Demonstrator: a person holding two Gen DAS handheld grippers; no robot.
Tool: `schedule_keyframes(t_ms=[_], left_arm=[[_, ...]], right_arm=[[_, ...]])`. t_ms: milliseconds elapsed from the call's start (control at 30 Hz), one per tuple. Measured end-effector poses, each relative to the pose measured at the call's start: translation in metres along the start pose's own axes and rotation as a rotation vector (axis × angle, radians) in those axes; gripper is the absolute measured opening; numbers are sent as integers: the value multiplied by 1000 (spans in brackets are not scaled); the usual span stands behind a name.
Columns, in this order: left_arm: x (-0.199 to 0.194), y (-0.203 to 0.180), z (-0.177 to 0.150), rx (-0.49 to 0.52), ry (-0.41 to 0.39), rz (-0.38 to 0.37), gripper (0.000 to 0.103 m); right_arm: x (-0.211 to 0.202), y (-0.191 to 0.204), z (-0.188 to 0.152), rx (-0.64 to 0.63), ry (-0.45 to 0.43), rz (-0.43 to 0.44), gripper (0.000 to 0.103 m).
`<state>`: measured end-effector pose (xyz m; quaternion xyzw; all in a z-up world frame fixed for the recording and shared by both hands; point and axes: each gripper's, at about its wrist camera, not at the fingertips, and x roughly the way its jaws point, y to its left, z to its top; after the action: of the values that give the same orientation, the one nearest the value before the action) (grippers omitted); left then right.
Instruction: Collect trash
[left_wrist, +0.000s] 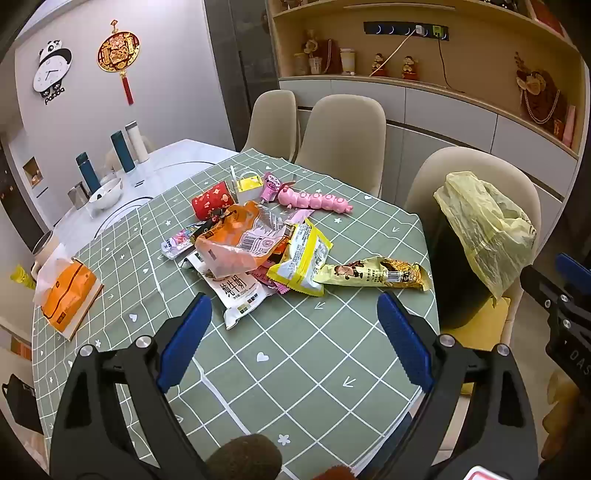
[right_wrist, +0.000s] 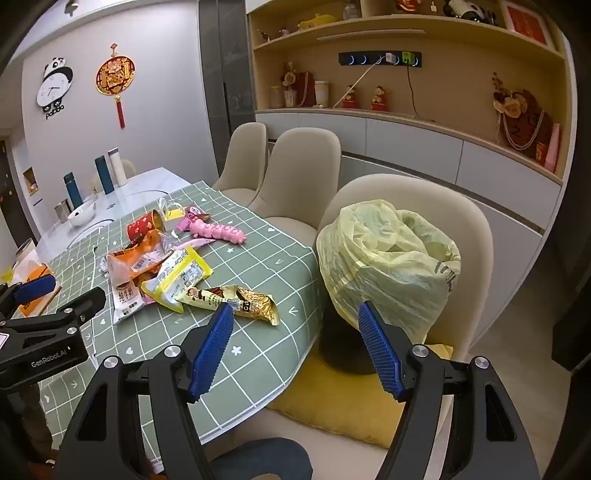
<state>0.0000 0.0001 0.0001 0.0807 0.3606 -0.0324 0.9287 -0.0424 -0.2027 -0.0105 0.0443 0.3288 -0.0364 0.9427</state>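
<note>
A: Left tool (left_wrist: 295, 314) first. State?
B: Fingers spread wide, nothing between them, hovering over bare green checked cloth at the lower middle of the left wrist view. Right tool (right_wrist: 295, 325) also spread and empty, centre-bottom of its own view, over the bench (right_wrist: 258, 350) edge.
A: Trash?
B: A pile of wrappers (left_wrist: 258, 254) at frame centre in the left view, just beyond the tool. Orange bag on top, white milk pouch (left_wrist: 236, 295) under it, yellow packet (left_wrist: 303, 262) to the right, and a gold snack wrapper (left_wrist: 373, 275) lying apart toward the right edge of the cloth. What lies under the orange bag is hidden.
A: Bin?
B: A dark bin (right_wrist: 347, 354) with a yellow liner bag (right_wrist: 388, 258) sits on a chair, centre-right in the right view. The liner covers the top; I can't see the inside.
A: Anything else?
B: Pink toy (left_wrist: 314, 201) and red can (left_wrist: 212, 199) behind the pile. An orange tissue pack (left_wrist: 68, 295) at left, partly cut by the fisheye rim. Print on the packets too small to read.
</note>
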Motion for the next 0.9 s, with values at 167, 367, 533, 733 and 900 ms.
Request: schedule_keyframes(t_ms=[167,367,533,733,900], left_arm=[[0,0,0,1,-2,-1,87],[0,-5,0,6,-13,-8,87],[1,-8,-1,9,-19,-11,87],[-1,-13,-3,8,-30,-12,87],[-2,-19,-7,9,-33,-9,87]], right_arm=[[1,-2,0,-3,-1,-6,66],[3,-6,0,4,1,-5,66],[-2,0,0,-2,-12,-15,66],[-4,1,2,-4,-15,-16,66],[-4,1,2,-4,-15,-17,66]])
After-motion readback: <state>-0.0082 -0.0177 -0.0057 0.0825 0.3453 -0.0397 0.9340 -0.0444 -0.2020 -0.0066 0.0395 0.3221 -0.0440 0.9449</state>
